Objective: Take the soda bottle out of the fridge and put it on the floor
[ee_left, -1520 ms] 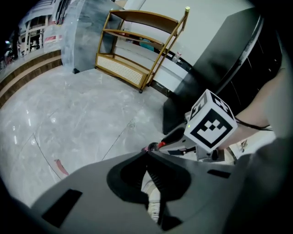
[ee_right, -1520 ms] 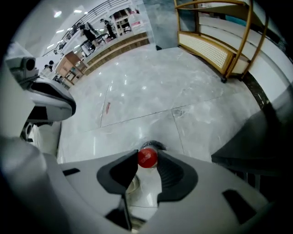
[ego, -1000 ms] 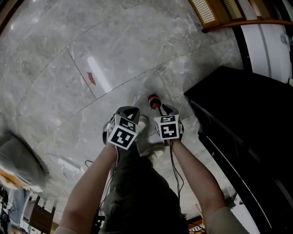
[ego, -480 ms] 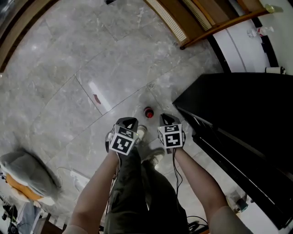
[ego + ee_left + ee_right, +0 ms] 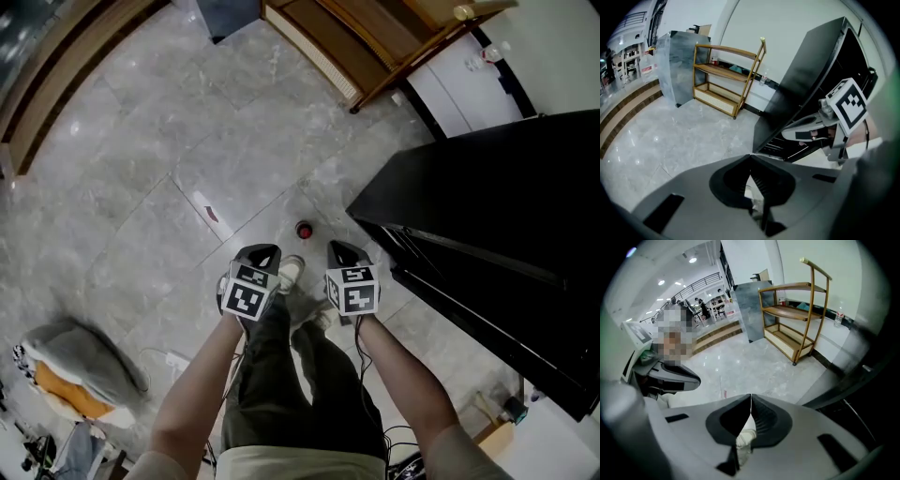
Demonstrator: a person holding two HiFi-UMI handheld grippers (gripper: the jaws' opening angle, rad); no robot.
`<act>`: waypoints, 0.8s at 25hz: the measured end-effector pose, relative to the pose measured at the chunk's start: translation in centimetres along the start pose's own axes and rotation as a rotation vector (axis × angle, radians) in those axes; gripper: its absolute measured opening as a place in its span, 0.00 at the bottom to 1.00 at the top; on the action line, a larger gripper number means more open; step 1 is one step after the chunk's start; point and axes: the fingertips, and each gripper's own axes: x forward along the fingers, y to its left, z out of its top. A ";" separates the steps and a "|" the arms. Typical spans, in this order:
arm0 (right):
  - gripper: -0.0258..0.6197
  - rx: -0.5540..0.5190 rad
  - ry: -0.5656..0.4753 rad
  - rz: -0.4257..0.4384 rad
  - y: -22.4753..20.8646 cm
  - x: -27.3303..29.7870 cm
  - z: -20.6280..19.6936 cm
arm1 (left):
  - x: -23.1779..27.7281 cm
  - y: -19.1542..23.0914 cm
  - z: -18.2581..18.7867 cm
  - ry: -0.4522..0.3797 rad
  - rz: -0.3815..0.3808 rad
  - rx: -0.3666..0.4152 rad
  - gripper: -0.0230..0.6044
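Near the fridge's (image 5: 487,187) edge, the bottle (image 5: 304,230) stood on open floor (image 5: 187,141). Left gripper (image 5: 262,251) was shut, empty; right gripper (image 5: 342,249) had just closed, empty.

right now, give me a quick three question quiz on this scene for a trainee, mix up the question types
1. True or false: the soda bottle stands on the floor, outside the black fridge.
2. Pick one. The jaws of the left gripper are: A) wide apart, B) together with nothing between them, C) clamped on the bottle.
3. Fill the gap: seen from above in the head view, the bottle's cap is ____.

Key: 1 true; 2 B; 3 red.
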 end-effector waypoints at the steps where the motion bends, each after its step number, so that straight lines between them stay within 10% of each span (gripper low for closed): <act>1: 0.04 0.005 -0.016 0.001 0.3 -1.2 0.3 | -1.0 -0.5 0.7 -0.009 -0.002 0.001 0.05; 20: 0.03 0.221 -0.340 -0.007 1.2 -26.2 10.6 | -17.4 -12.9 13.8 -0.122 -0.059 0.259 0.05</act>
